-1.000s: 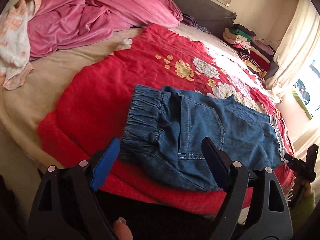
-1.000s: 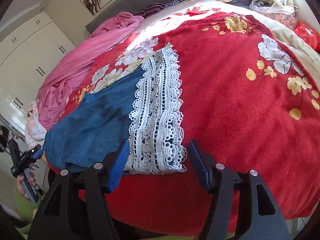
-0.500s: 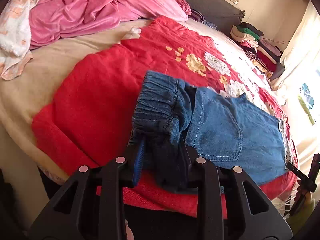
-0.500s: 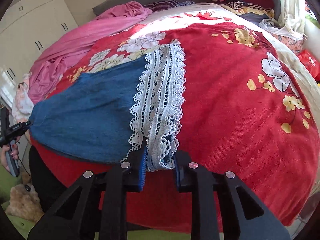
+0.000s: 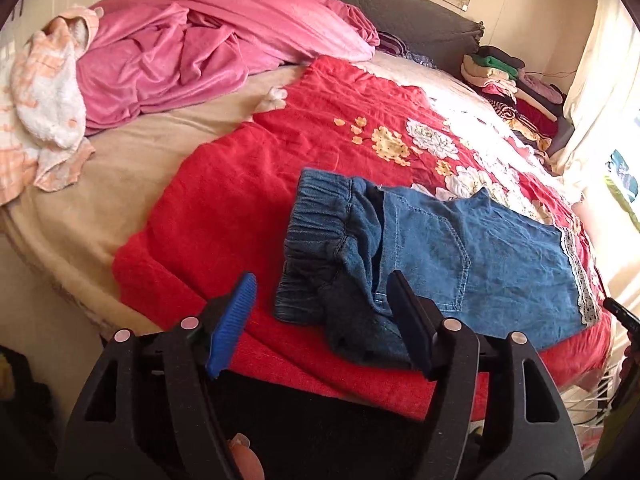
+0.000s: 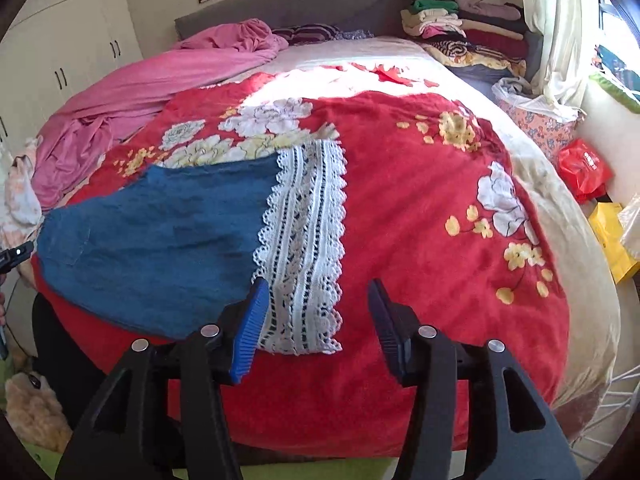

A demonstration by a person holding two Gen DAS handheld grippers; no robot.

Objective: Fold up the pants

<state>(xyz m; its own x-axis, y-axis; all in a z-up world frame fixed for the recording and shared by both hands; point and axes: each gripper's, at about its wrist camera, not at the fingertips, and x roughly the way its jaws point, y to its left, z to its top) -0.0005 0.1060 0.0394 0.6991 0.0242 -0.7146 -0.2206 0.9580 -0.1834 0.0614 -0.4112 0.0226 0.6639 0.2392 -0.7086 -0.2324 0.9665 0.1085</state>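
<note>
Left wrist view: the denim pants (image 5: pixel 460 256) lie flat on a red floral blanket (image 5: pixel 248 184), running from the elastic waistband (image 5: pixel 316 220) at centre out toward 3 o'clock, where a lace hem (image 5: pixel 580 276) ends the legs. The left gripper (image 5: pixel 320 320) sits at 6 o'clock with its jaws wide apart and nothing between them; the blue-padded finger stands over bare blanket, the other over a rumpled dark corner (image 5: pixel 360 336) of the waist end, which is bunched at the near edge. A pink blanket (image 5: pixel 192 48) is heaped at 11 o'clock and stacked folded clothes (image 5: pixel 508 80) rest at 2 o'clock, both well apart from the pants. Right wrist view: the same pants spread from 9 o'clock toward centre, and the white lace hem (image 6: pixel 308 240) runs down to the right gripper (image 6: pixel 316 312) at 6 o'clock. Its jaws are likewise apart and hold nothing, with the lower lace edge lying just ahead of and between the fingers. Handling, as judged: the garment looks light, soft and limp, so it should drape and sag rather than hold a crease; the lace appears delicate and prone to snagging. Firmer holds would seem to be the gathered waistband and the denim just inside the lace, each taken at a corner nearest the grippers.
</note>
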